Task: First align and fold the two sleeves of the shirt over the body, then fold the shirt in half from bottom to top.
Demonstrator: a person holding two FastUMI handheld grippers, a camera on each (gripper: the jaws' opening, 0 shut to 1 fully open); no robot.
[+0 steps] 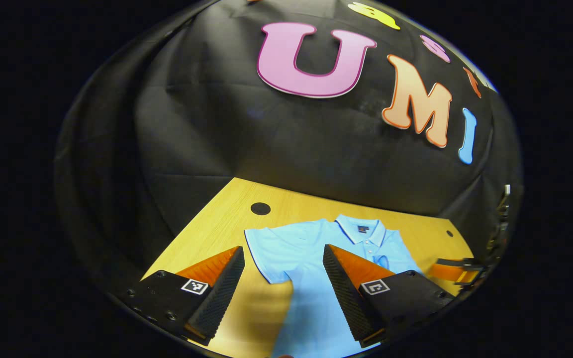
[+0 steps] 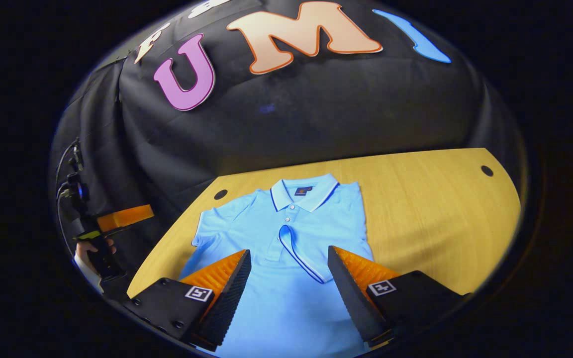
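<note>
A yellow wooden table (image 1: pixel 207 233) stands in front of a black cloth wall. In the left gripper view, a light blue shirt (image 1: pixel 306 248) lies flat on it, collar far away. Its left sleeve (image 1: pixel 261 256) is still spread out. The left gripper (image 1: pixel 284 283) hangs above that sleeve, jaws wide open, holding nothing.

In the right gripper view, the other sleeve (image 2: pixel 296 253) is already folded over the shirt's body. The right gripper (image 2: pixel 289 286) is wide open too, empty. I think the left sleeve comes next: pinch its edge, then lay it across. Dark round holes (image 2: pixel 221 194) sit in the table, out of the way.
</note>
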